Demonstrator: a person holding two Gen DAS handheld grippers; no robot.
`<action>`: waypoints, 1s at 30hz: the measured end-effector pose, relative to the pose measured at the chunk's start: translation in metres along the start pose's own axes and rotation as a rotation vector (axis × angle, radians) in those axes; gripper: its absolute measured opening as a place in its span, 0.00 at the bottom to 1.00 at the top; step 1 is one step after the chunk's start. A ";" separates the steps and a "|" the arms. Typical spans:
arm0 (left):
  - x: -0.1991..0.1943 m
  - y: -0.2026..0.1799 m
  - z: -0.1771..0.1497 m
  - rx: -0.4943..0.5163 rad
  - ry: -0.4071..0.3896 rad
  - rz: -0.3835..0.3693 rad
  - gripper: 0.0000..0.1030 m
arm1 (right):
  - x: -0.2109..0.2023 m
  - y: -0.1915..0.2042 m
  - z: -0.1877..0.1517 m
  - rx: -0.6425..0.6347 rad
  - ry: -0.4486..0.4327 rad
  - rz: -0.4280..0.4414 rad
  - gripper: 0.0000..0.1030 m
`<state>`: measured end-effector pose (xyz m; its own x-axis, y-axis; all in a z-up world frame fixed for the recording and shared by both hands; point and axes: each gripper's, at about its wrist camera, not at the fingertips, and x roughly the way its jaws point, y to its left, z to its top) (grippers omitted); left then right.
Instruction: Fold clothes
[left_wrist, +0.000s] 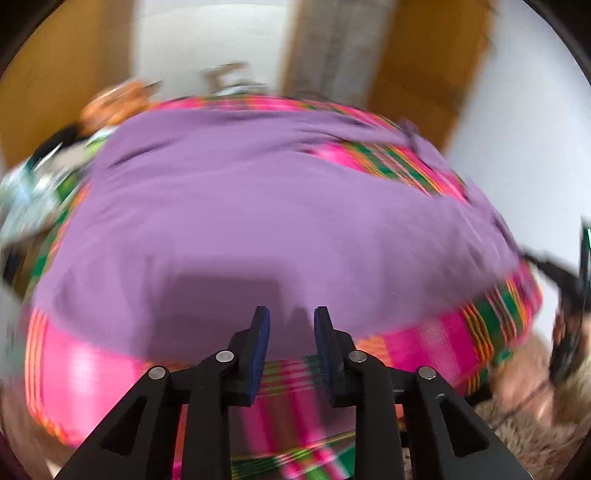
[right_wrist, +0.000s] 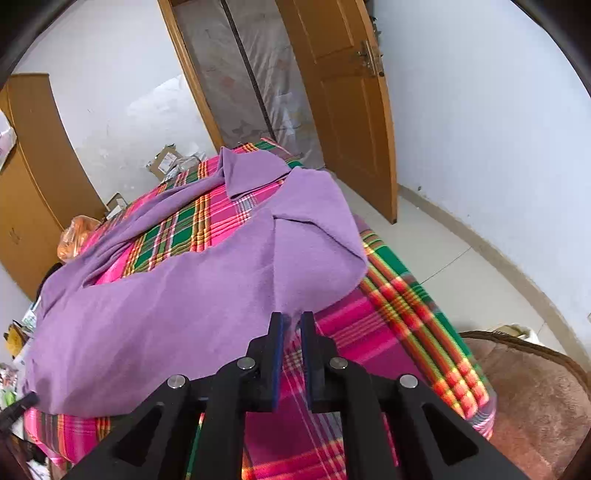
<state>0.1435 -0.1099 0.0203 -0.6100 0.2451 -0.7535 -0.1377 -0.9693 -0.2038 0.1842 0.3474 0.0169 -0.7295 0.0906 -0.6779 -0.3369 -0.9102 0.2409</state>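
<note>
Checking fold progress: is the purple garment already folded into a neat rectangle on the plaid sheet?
No, the purple garment lies spread and rumpled across the plaid sheet, one part flopped over near the far edge.

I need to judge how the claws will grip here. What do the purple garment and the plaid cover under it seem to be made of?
The purple garment looks like a soft matte knit, perhaps cotton jersey or light fleece: no sheen, rounded limp folds. The plaid cover looks like thin woven cotton: crisp checks, lying flat.
</note>
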 end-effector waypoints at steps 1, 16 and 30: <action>-0.005 0.016 0.000 -0.058 -0.008 0.021 0.26 | -0.002 0.000 -0.001 -0.007 -0.008 -0.006 0.09; -0.024 0.158 -0.019 -0.690 -0.058 0.029 0.43 | -0.012 0.084 -0.015 -0.237 -0.066 0.155 0.20; -0.004 0.190 -0.013 -0.885 -0.100 -0.070 0.16 | 0.011 0.171 -0.035 -0.424 0.035 0.334 0.21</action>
<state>0.1299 -0.2946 -0.0241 -0.6940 0.2598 -0.6714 0.4503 -0.5711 -0.6864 0.1390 0.1788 0.0261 -0.7329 -0.2386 -0.6372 0.1851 -0.9711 0.1508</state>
